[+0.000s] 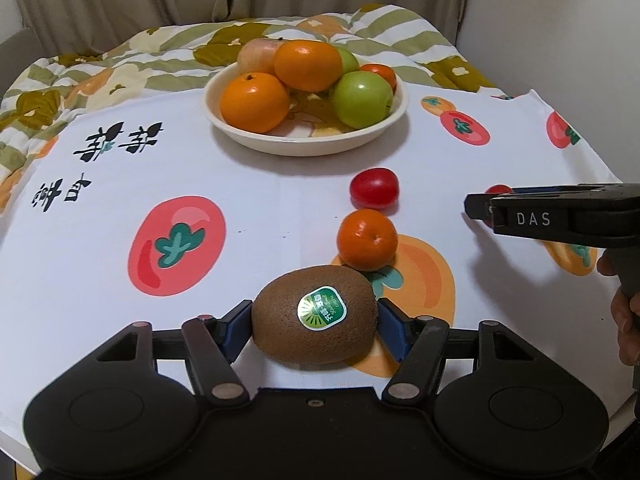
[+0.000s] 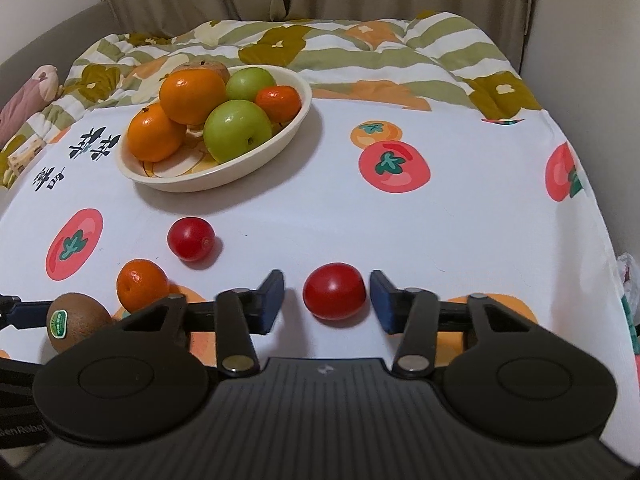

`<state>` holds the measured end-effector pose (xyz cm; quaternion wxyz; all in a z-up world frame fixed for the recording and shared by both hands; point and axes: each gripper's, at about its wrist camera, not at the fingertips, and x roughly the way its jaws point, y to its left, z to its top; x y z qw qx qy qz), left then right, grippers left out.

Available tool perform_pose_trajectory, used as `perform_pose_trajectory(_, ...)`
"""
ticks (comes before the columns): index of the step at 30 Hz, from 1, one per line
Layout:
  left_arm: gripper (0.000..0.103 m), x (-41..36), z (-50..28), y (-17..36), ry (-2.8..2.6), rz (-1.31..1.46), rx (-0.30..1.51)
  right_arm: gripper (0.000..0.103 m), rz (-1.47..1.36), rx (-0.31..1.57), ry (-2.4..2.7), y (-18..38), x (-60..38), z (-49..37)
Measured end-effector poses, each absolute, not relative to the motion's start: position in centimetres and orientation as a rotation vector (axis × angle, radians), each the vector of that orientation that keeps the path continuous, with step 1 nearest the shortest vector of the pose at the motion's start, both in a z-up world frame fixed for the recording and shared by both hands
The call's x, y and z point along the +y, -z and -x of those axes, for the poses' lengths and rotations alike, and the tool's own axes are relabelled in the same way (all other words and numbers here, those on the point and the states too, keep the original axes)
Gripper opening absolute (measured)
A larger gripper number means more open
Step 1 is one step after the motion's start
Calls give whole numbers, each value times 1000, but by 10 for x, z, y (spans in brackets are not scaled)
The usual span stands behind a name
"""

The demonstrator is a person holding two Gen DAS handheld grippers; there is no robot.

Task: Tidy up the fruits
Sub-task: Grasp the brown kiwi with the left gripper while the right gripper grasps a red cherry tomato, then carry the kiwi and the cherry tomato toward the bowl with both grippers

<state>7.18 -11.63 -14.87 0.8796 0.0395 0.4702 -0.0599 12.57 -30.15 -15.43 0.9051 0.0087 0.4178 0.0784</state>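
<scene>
On a fruit-printed tablecloth, the left gripper clamps a stickered kiwi. The right gripper brackets a red tomato, its fingers apart with small gaps either side. A cream bowl of oranges and green apples stands beyond.

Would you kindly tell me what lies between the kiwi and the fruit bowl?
In the left wrist view, a small mandarin and then a red tomato lie between the kiwi and the bowl; beyond them the cloth is bare.
</scene>
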Motion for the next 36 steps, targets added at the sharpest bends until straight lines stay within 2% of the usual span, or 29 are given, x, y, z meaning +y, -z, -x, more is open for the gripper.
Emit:
perform_pose_trajectory(2,70,-114,-72,147,116,-79,977,49,-6,868,-163,154,-301,-128)
perform_pose_trajectory(19,70,-106,-92,107,65,-57,891,49,-5,815,-216,119,-299,-139)
perform_pose_trajectory(29,70,-109,-121,76,34,-53,805,48,13,763,-291,89,-295,-155)
perform_pose_trajectory(36,70,-115,-149,73,46,-69,792,48,15,726,-319,77,-293,-172)
